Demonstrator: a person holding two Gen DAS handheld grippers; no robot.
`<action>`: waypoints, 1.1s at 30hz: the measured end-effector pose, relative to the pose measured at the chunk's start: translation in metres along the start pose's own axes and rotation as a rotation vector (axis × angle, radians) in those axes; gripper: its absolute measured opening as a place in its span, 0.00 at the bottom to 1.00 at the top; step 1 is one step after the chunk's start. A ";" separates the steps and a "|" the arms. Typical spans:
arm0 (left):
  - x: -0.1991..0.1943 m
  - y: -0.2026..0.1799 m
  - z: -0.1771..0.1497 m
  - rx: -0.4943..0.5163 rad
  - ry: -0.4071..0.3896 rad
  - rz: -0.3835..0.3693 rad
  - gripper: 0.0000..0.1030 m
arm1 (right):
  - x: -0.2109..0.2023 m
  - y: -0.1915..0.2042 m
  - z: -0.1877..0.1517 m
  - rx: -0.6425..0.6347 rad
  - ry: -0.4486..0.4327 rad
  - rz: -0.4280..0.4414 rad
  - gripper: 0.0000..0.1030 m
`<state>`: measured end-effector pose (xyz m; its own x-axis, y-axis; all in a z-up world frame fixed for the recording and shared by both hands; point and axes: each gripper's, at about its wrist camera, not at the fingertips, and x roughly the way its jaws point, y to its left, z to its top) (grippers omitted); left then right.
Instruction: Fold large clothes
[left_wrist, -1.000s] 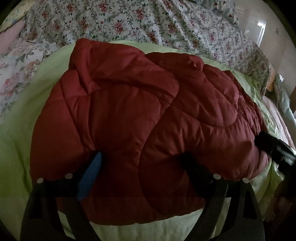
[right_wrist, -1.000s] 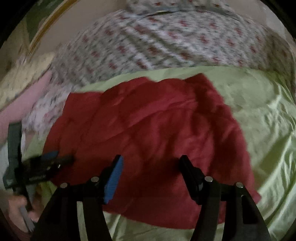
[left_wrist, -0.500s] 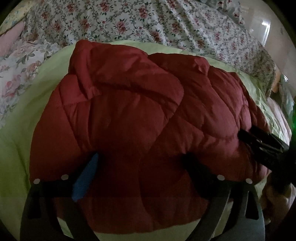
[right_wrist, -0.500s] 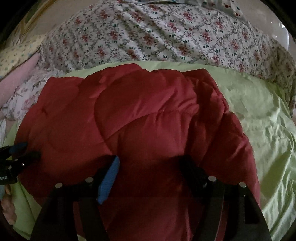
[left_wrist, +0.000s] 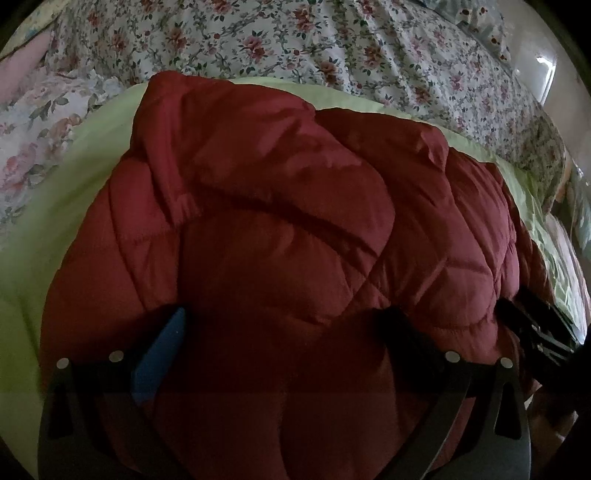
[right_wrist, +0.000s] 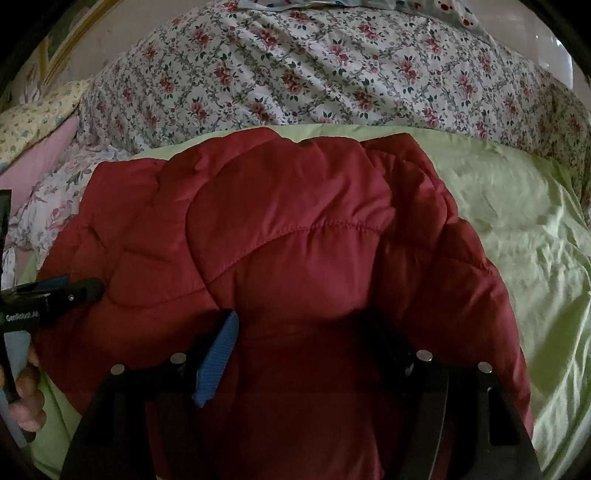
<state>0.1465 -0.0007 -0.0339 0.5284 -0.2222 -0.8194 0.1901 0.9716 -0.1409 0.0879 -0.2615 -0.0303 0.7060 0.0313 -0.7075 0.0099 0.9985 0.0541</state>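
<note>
Quilted red jacket (left_wrist: 295, 229) lies bunched on the green sheet (right_wrist: 517, 229) of the bed. Left tongs (left_wrist: 284, 325) and right tongs (right_wrist: 303, 325) both spread wide, pressed into its near edge. Bare sheet extends rightward; floral bedding (right_wrist: 314, 74) borders the far side.

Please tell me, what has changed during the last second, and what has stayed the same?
The right gripper moved forward over the red quilted jacket, its jaws now straddling padding. The left gripper barely moved, jaws still wide around the jacket's near edge. The green sheet stayed put.
</note>
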 end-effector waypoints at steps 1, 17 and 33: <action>0.001 0.000 0.001 -0.002 0.000 -0.001 1.00 | 0.000 0.000 0.000 0.002 0.001 0.001 0.69; -0.024 0.006 -0.009 -0.036 0.003 -0.004 1.00 | 0.002 -0.002 0.002 0.037 0.013 0.006 0.69; -0.031 0.005 -0.031 0.002 0.016 0.110 1.00 | -0.024 -0.004 0.004 0.097 -0.015 0.024 0.71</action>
<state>0.1049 0.0135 -0.0262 0.5329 -0.1128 -0.8386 0.1335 0.9899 -0.0484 0.0736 -0.2661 -0.0110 0.7176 0.0534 -0.6944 0.0610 0.9884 0.1391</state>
